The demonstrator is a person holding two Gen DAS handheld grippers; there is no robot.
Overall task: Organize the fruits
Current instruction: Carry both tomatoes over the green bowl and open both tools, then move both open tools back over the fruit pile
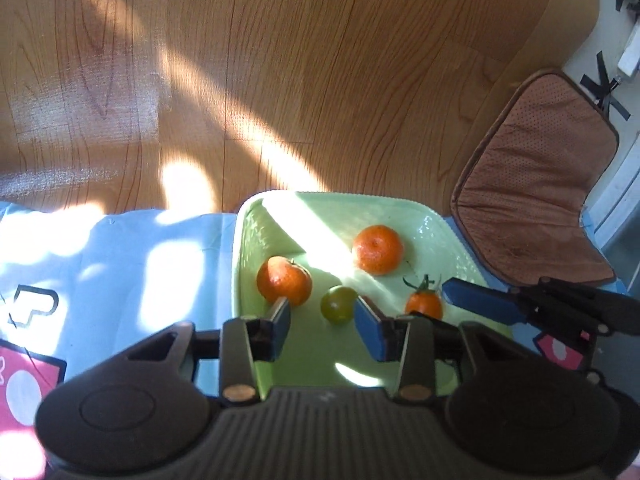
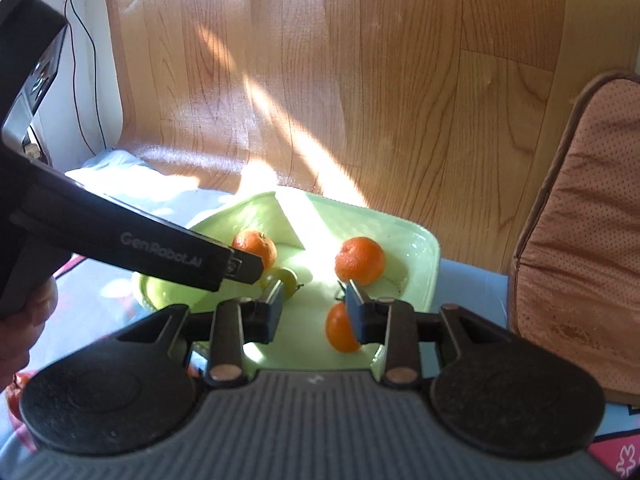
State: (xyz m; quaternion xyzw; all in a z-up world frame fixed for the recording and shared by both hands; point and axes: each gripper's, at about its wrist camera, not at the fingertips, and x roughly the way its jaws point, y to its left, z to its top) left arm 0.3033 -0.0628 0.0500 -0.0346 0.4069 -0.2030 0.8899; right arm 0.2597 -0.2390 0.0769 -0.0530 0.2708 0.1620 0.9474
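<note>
Both claws hang released over the green tray (image 1: 256, 216), the left gripper (image 1: 322, 322) framing a green tomato (image 1: 339, 304) and the right gripper (image 2: 314, 306) beside an orange tomato (image 2: 340, 330), apparently just deposited beside 2 tangerines (image 1: 378, 249).

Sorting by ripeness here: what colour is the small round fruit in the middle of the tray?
Green, the green fruit, clearest in the left wrist view.

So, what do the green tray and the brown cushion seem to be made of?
Green tray: probably glazed ceramic or glossy plastic; its smooth surface shows bright sun glints, and the look does not settle which. Brown cushion: looks like soft leather or imitation leather, matte, with rows of tiny perforations and a darker piped edge.
</note>
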